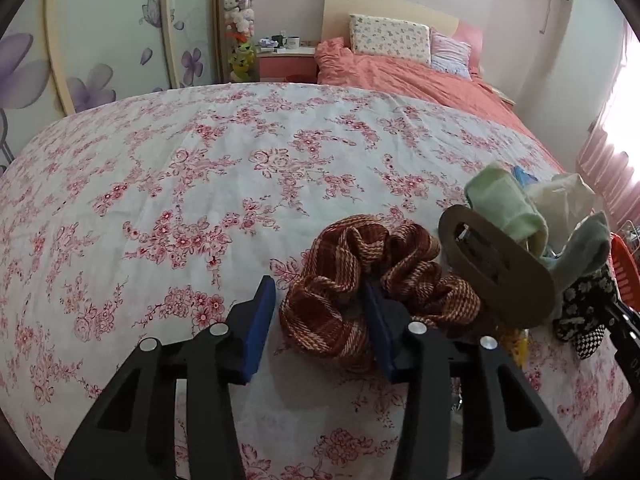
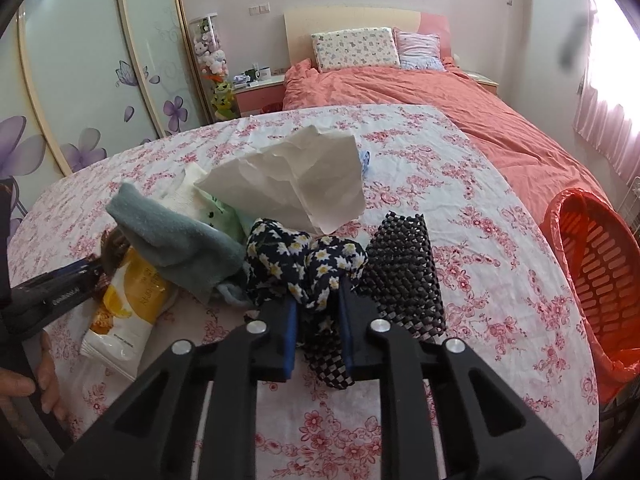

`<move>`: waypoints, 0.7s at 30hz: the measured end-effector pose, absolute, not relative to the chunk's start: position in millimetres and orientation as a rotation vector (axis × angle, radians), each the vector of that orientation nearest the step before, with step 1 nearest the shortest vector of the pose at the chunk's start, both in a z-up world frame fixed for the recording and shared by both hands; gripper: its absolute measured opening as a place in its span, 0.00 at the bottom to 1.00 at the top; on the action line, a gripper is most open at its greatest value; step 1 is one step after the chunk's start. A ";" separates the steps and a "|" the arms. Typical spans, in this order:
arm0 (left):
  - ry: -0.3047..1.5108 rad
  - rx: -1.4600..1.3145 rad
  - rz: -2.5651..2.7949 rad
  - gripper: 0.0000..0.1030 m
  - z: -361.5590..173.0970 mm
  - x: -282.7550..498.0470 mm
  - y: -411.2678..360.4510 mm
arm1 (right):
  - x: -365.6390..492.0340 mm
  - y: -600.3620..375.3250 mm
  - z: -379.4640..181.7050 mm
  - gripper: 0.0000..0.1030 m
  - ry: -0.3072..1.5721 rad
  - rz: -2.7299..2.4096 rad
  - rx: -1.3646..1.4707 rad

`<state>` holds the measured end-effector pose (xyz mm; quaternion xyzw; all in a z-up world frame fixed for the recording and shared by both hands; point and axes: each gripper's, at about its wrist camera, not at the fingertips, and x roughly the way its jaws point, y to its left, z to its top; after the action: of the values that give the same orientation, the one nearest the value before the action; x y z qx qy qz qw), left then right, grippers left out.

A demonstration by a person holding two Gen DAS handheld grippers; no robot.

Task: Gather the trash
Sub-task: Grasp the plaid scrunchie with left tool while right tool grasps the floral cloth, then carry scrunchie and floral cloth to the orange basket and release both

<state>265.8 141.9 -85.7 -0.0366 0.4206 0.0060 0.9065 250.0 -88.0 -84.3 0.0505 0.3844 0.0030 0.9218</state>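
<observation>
Right wrist view: my right tongs [image 2: 318,330] clamped on daisy-print scrunchie [image 2: 304,268]. My left tongs [image 1: 316,328] straddle plaid scrunchie [image 1: 360,276], jaws apart, no squeeze visible. Crumpled paper [image 2: 296,180], snack wrapper [image 2: 128,300] on table [image 2: 500,280]; orange basket [image 2: 592,264] looks empty. Collecting barely started.

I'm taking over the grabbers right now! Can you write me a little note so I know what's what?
Left hand-held gripper: open around one side of the brown scrunchie, not squeezing.
Right hand-held gripper: shut on the daisy cloth.
Trash on the table: crumpled paper and yellow snack packet, both untouched.
Orange basket is by the table's right edge, with nothing seen inside.
All trash is left to collect.
</observation>
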 end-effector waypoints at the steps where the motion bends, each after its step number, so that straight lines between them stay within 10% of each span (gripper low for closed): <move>1: 0.868 -0.072 0.007 0.33 -85.4 266.1 141.1 | 249.8 -88.1 -83.5 0.15 0.788 0.007 0.105; 5: 0.866 -0.071 -0.003 0.14 -80.5 265.6 142.1 | 245.3 -89.6 -73.2 0.13 0.767 0.019 0.121; 21: 0.719 -0.068 0.026 0.13 -11.4 246.2 144.2 | 214.9 -116.1 -14.1 0.13 0.621 0.000 0.161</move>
<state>246.2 144.2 -11.4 -0.0331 0.3517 0.0128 0.9354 214.9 -116.1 -14.1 0.0790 0.3051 0.0001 0.9490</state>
